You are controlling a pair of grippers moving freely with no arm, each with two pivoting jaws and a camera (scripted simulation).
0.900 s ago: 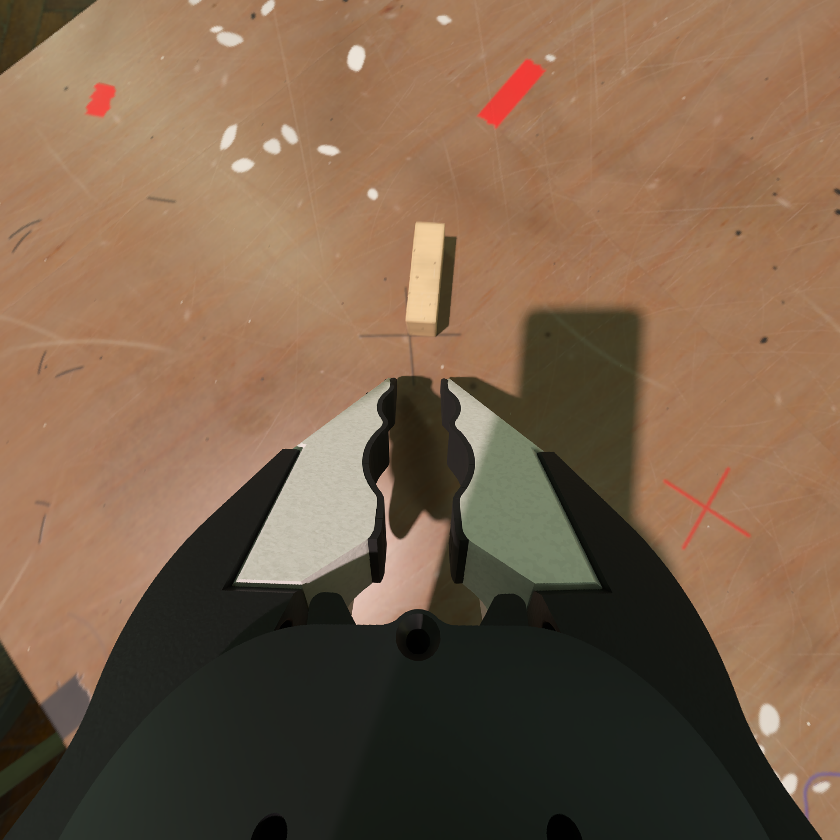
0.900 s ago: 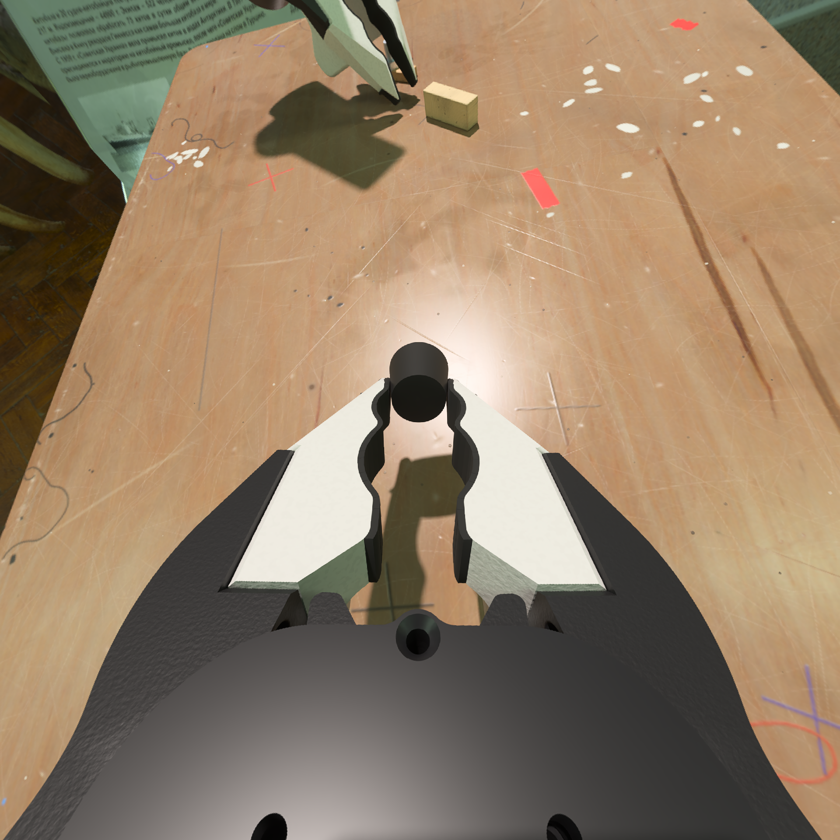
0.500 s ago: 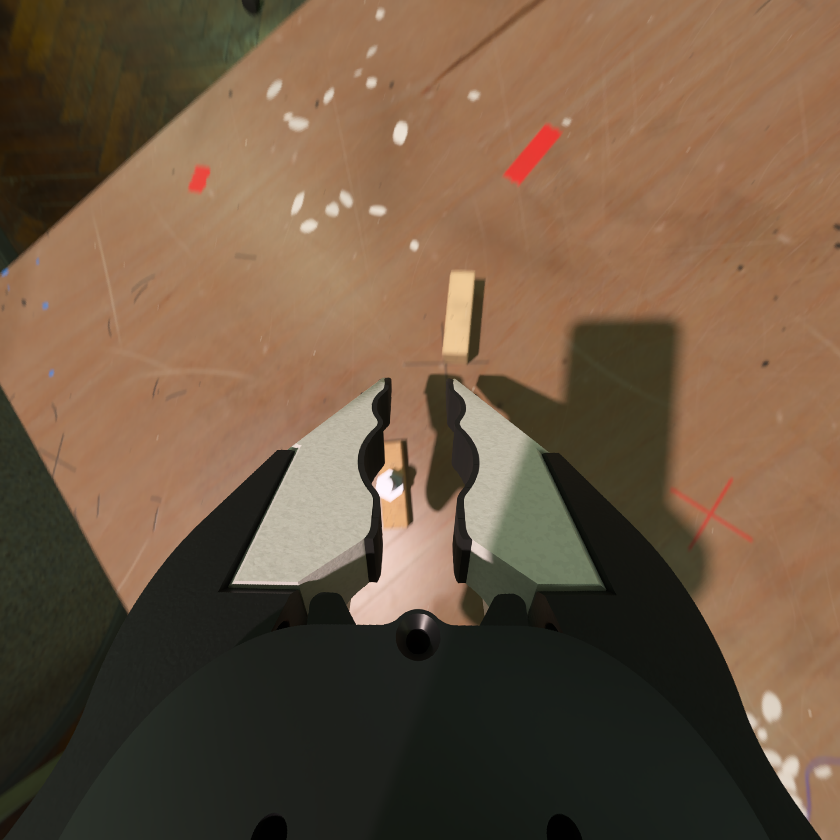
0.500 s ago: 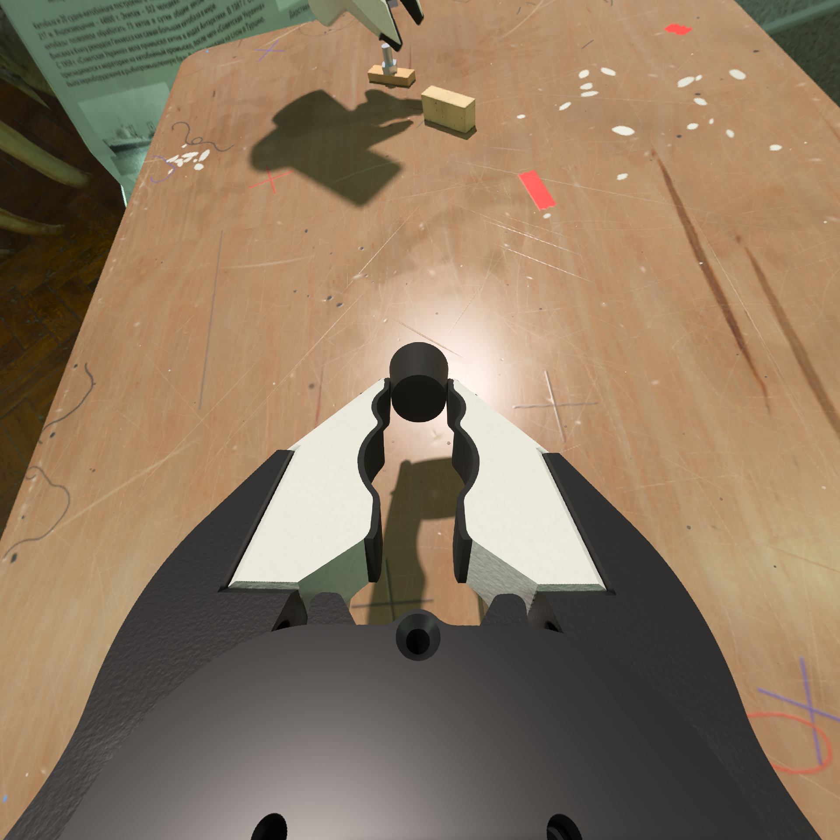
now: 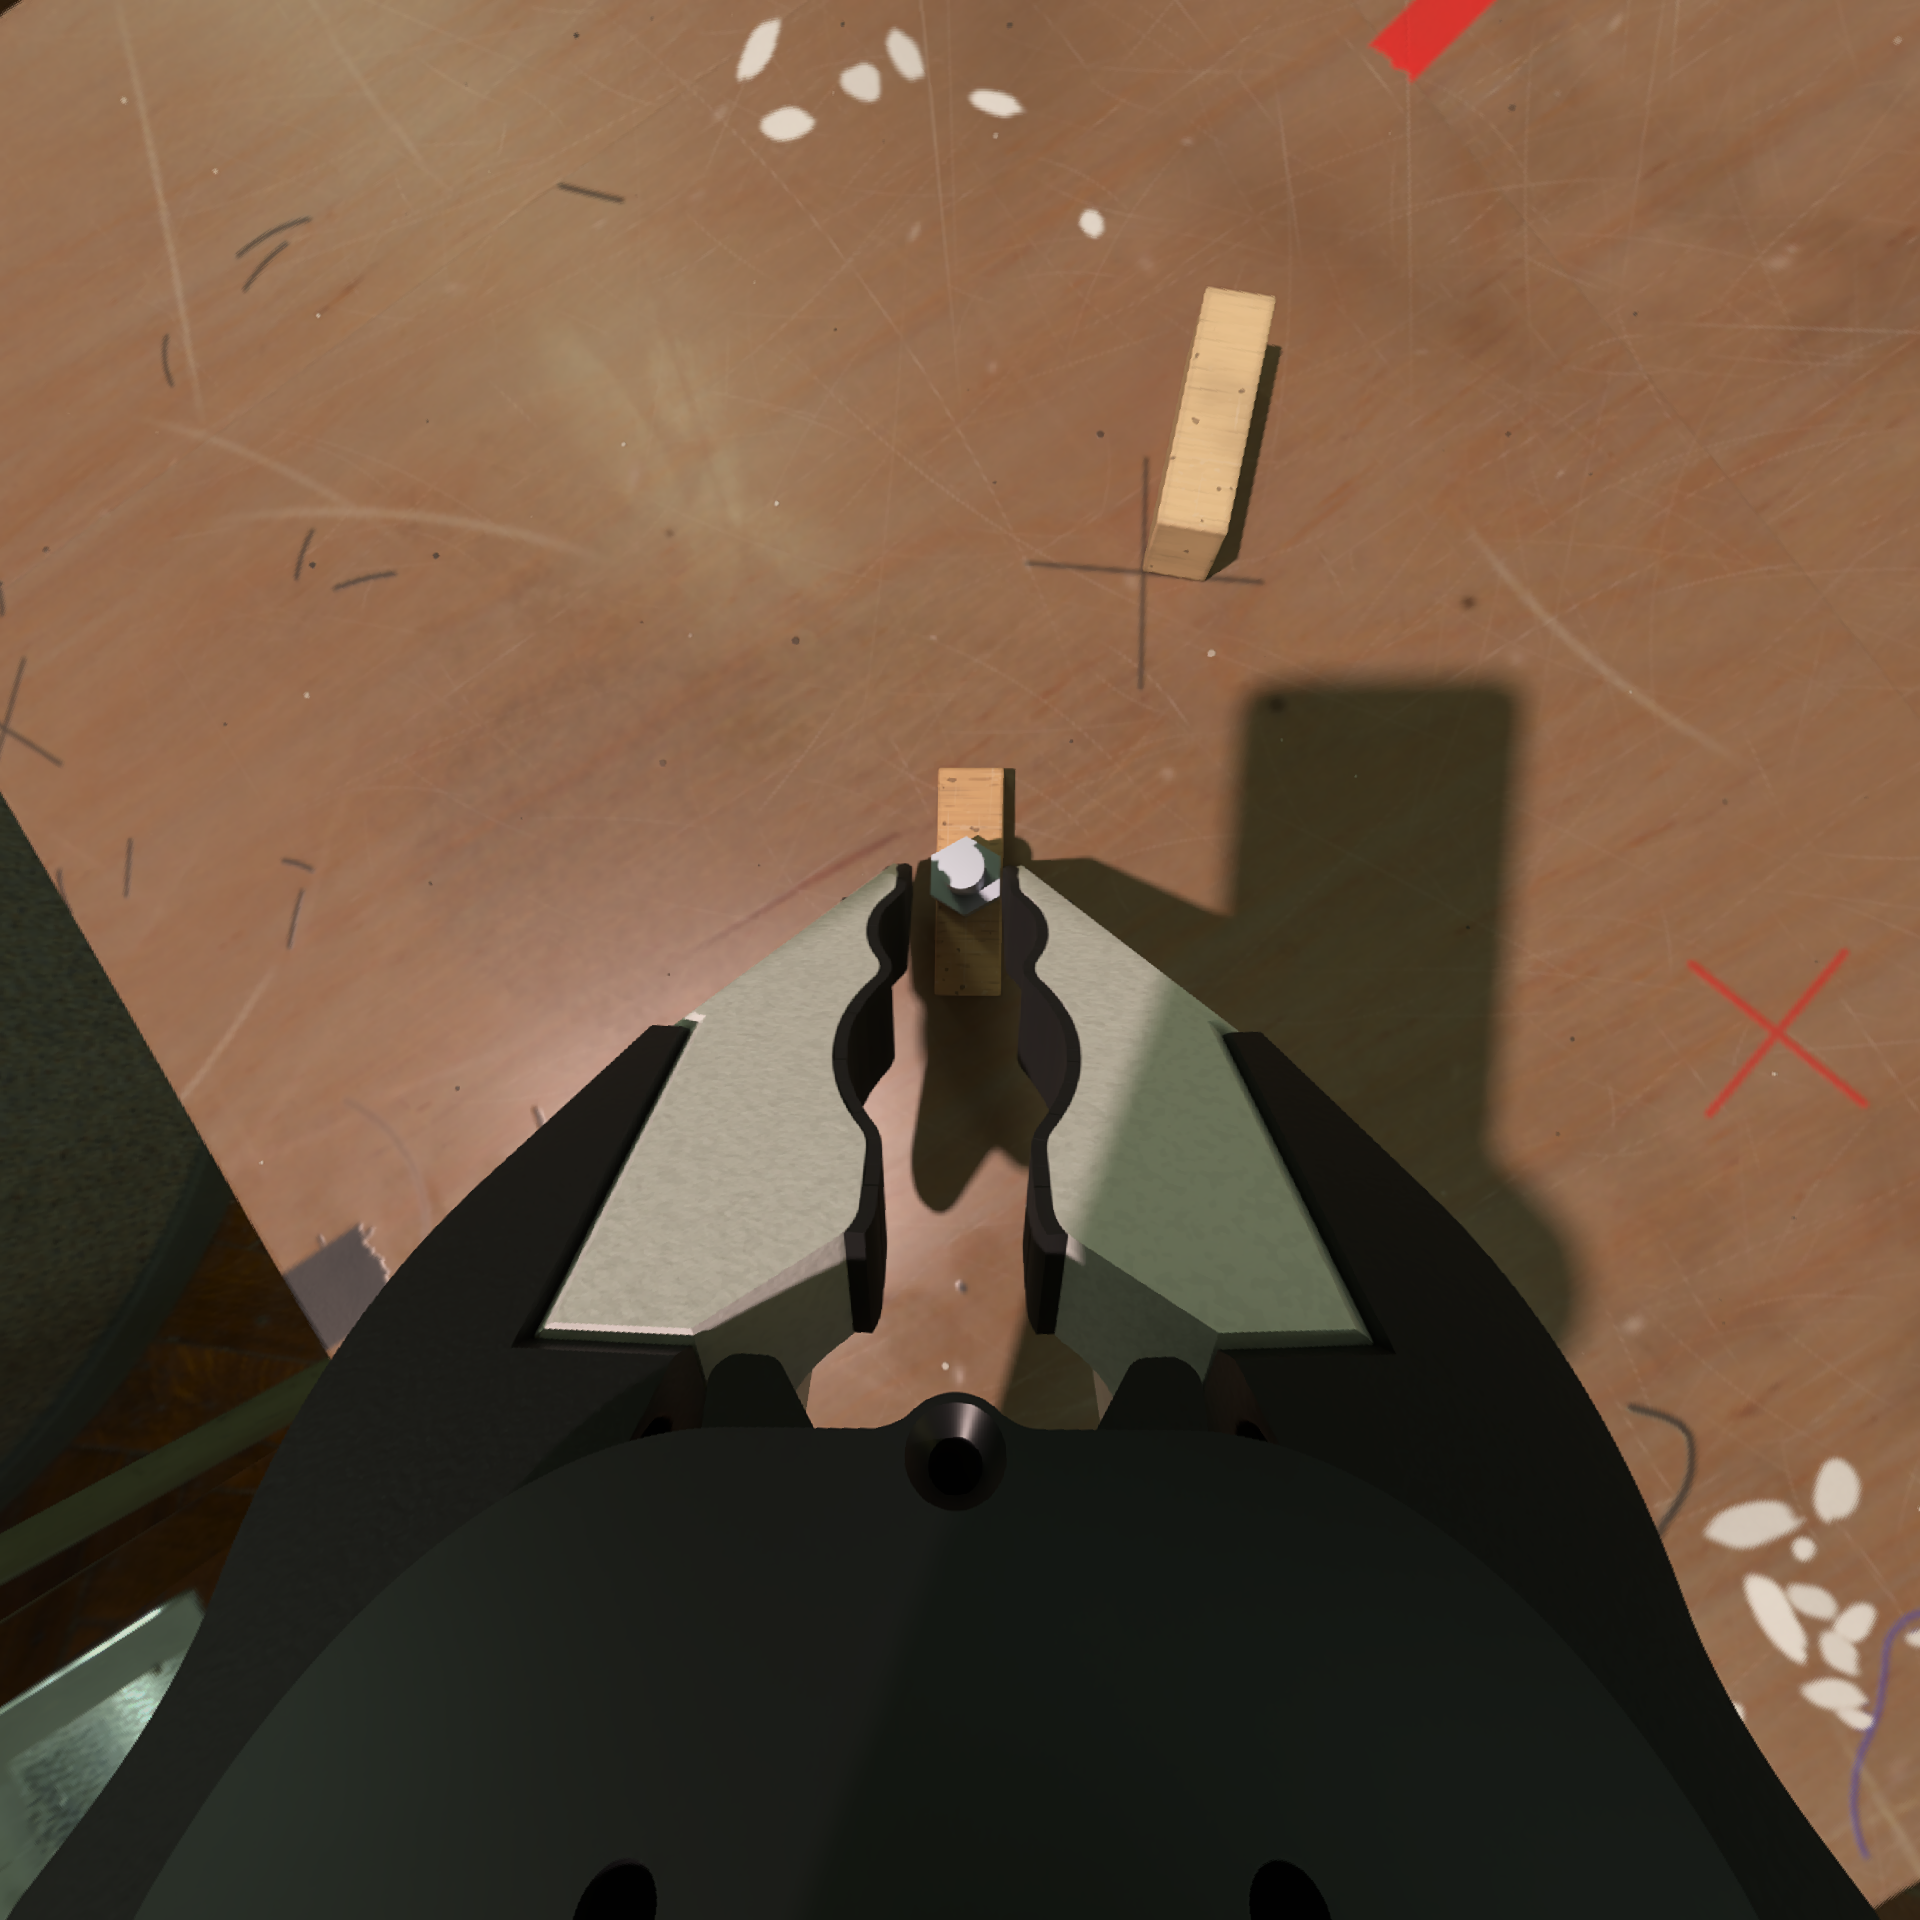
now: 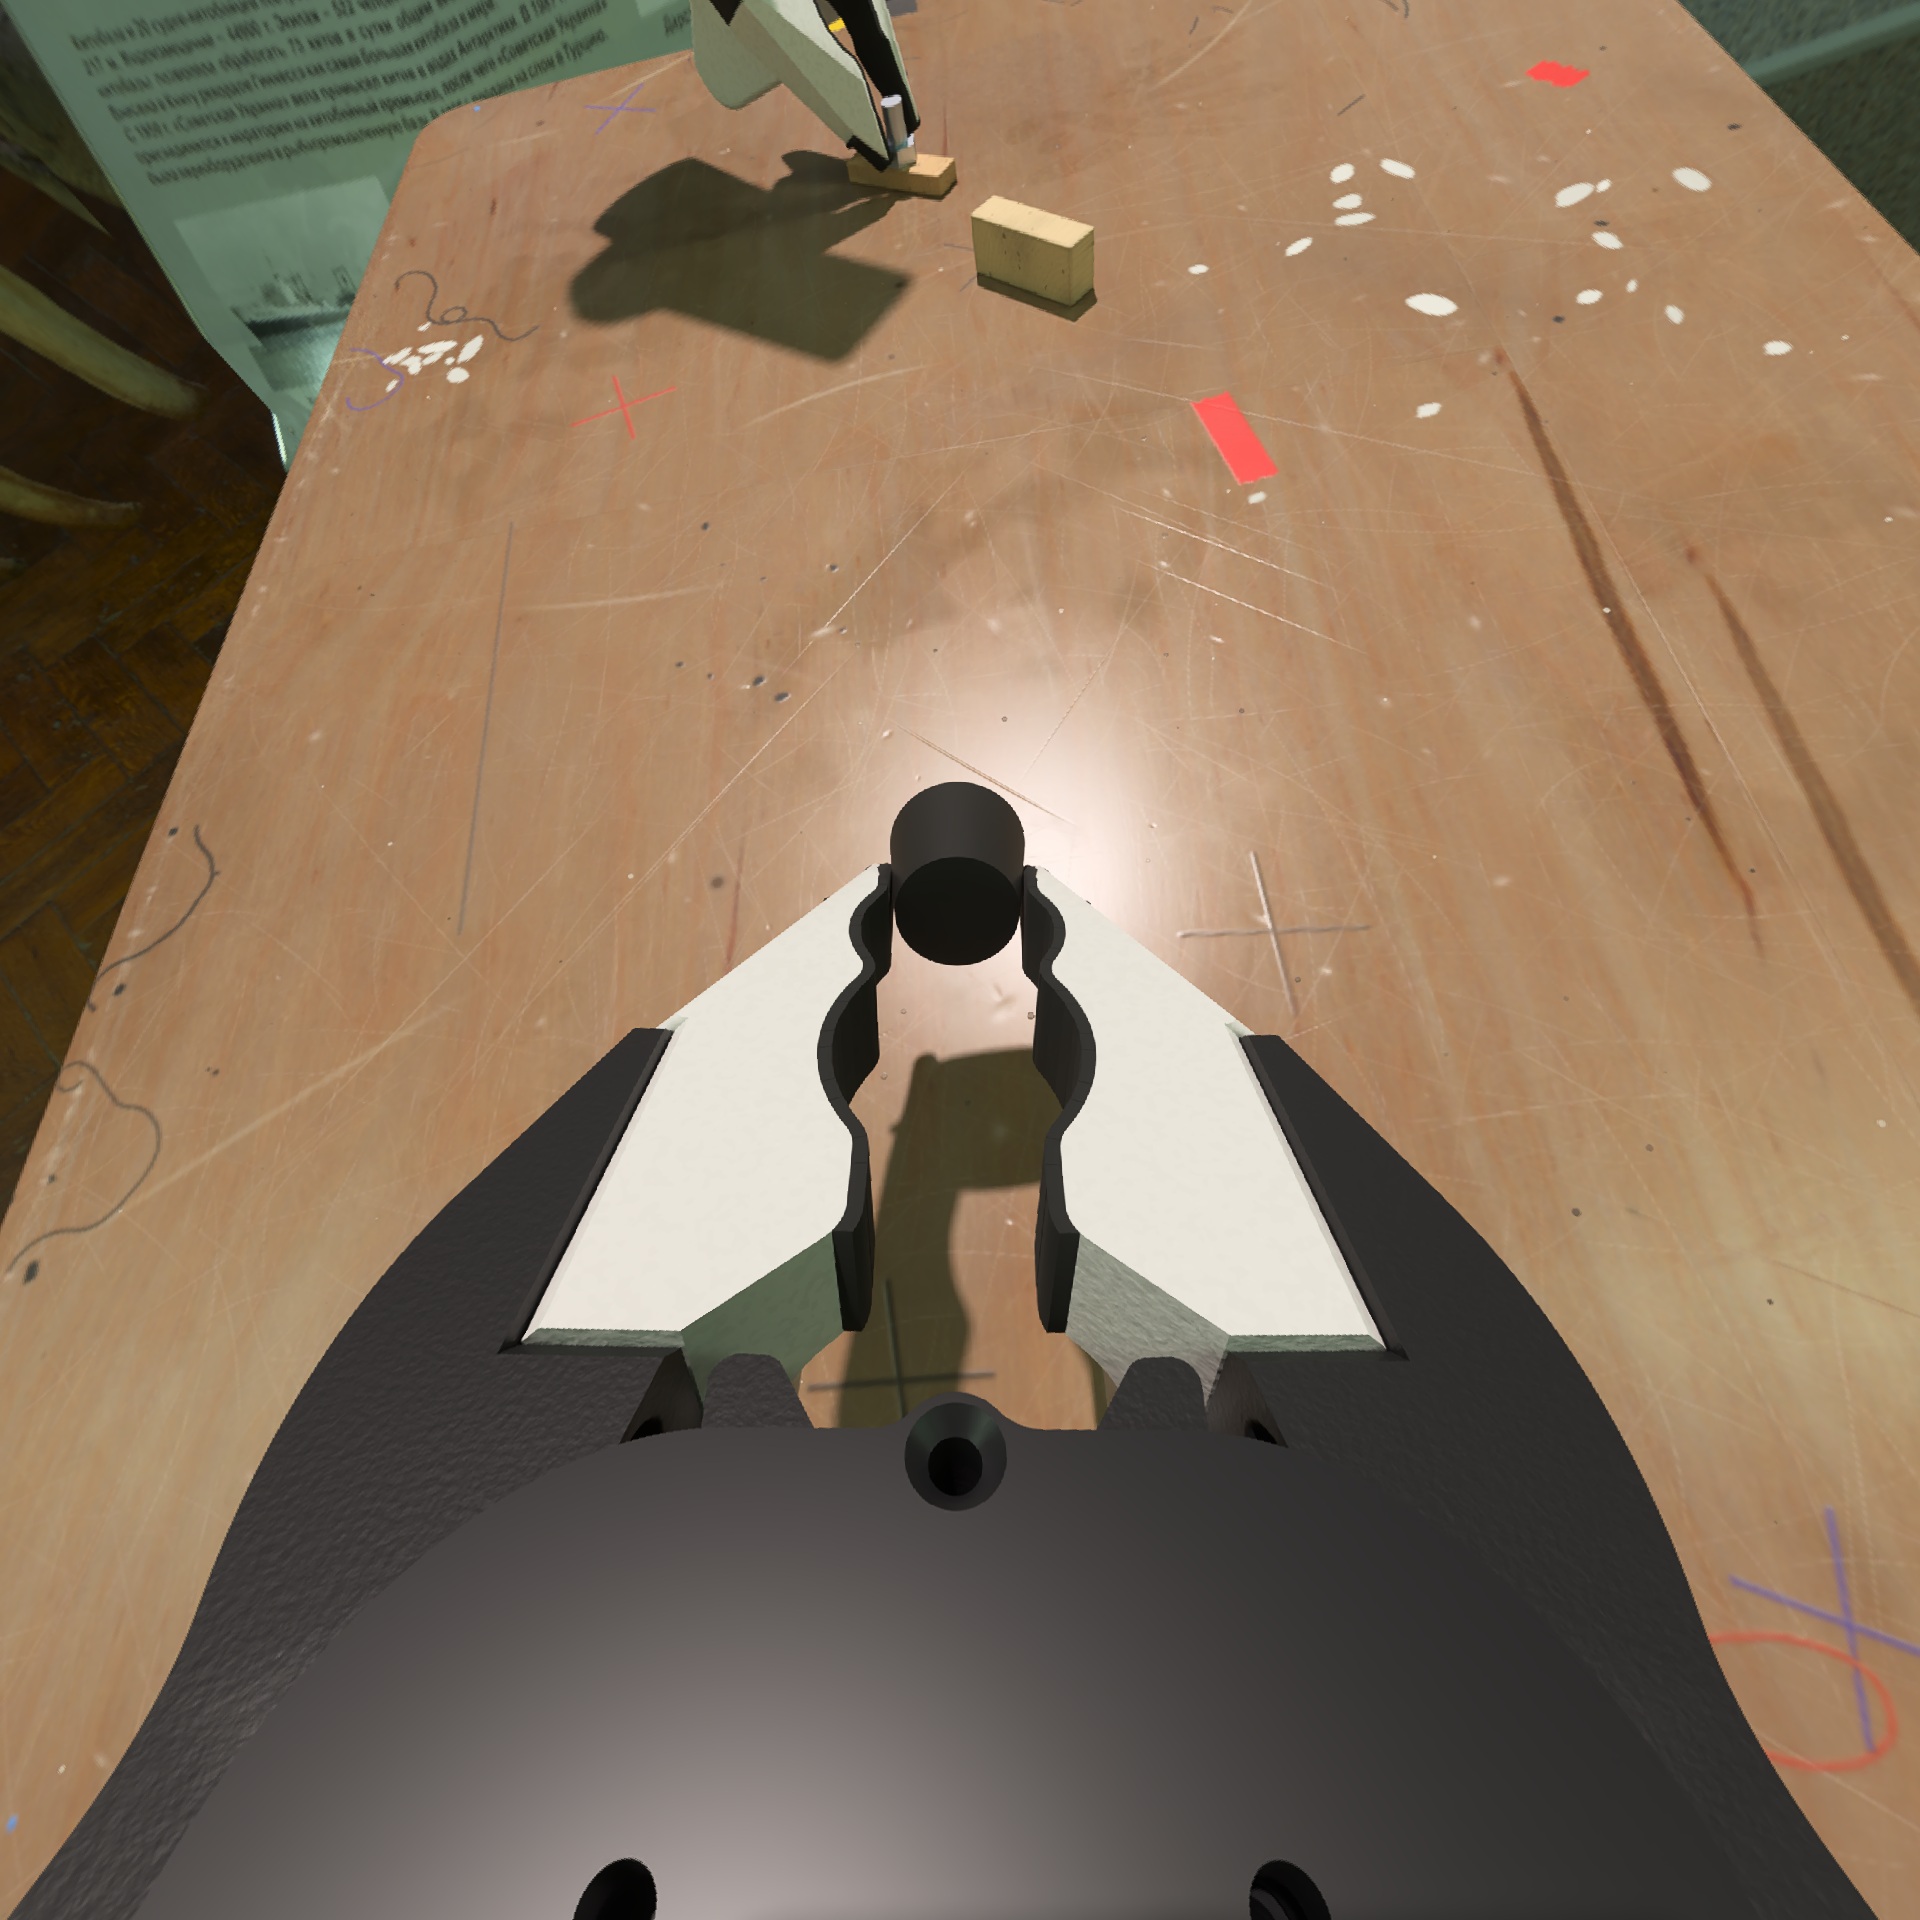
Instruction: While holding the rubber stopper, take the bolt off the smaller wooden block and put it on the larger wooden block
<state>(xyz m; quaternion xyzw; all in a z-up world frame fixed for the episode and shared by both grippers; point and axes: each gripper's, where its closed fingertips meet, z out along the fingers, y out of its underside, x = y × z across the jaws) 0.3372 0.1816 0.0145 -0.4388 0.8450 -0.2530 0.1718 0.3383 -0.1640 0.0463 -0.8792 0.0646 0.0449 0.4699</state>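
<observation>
A silver bolt (image 5: pixel 966 876) stands upright on the smaller wooden block (image 5: pixel 972 805), a thin flat piece. My left gripper (image 5: pixel 961 883) is open, its fingertips on either side of the bolt, low over that block. The larger wooden block (image 5: pixel 1210 436) lies farther ahead and to the right. My right gripper (image 6: pixel 956 894) is shut on the black rubber stopper (image 6: pixel 954 883) and holds it above the table's middle. The right wrist view shows the left gripper (image 6: pixel 883 130) far off, around the bolt (image 6: pixel 891 123) on the smaller block (image 6: pixel 914 171), with the larger block (image 6: pixel 1034 249) beside it.
The scratched wooden table (image 6: pixel 727 623) has a red tape strip (image 6: pixel 1233 436), white paint flecks (image 6: pixel 1434 303) and a red cross (image 5: pixel 1777 1034). Its left edge (image 5: pixel 156 987) lies close to the left gripper. A printed green board (image 6: pixel 260 135) stands past the far left corner.
My left gripper pulled back and swung, bringing the smaller block and bolt into view, then came down so its tips straddle the bolt. The right gripper and stopper have not moved.
</observation>
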